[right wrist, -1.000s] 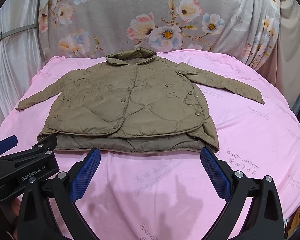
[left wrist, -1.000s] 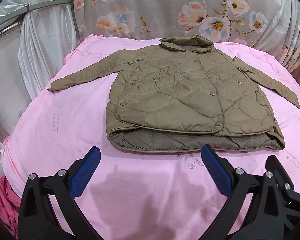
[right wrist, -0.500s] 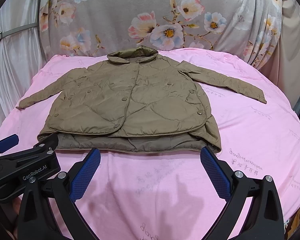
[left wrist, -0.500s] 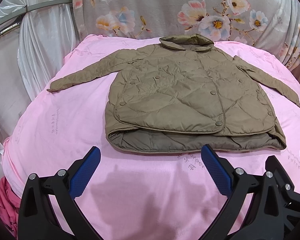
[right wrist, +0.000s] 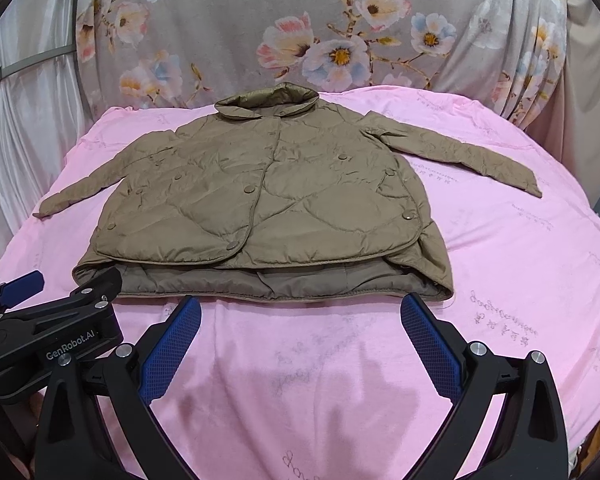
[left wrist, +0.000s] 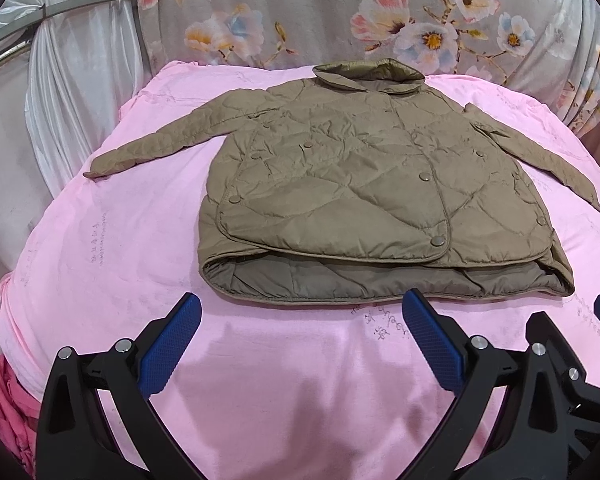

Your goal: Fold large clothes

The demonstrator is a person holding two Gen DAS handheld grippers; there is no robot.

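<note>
An olive quilted jacket [left wrist: 360,184] lies flat, front up and buttoned, on a pink sheet, collar at the far side and both sleeves spread outward. It also shows in the right wrist view [right wrist: 268,204]. My left gripper [left wrist: 300,320] is open and empty, hovering just short of the jacket's hem. My right gripper [right wrist: 300,320] is open and empty, also just short of the hem. The left gripper's body shows at the left of the right wrist view [right wrist: 52,328].
The pink sheet [left wrist: 100,240] covers a rounded table whose edges drop off left and right. A floral curtain [right wrist: 340,28] hangs behind. White drapery [left wrist: 60,80] stands at the left. A red cloth [left wrist: 8,408] hangs low at the left edge.
Both grippers have shifted very slightly; the jacket sits a touch lower and nearer in the views. The jacket itself has not moved and both grippers stay open.
</note>
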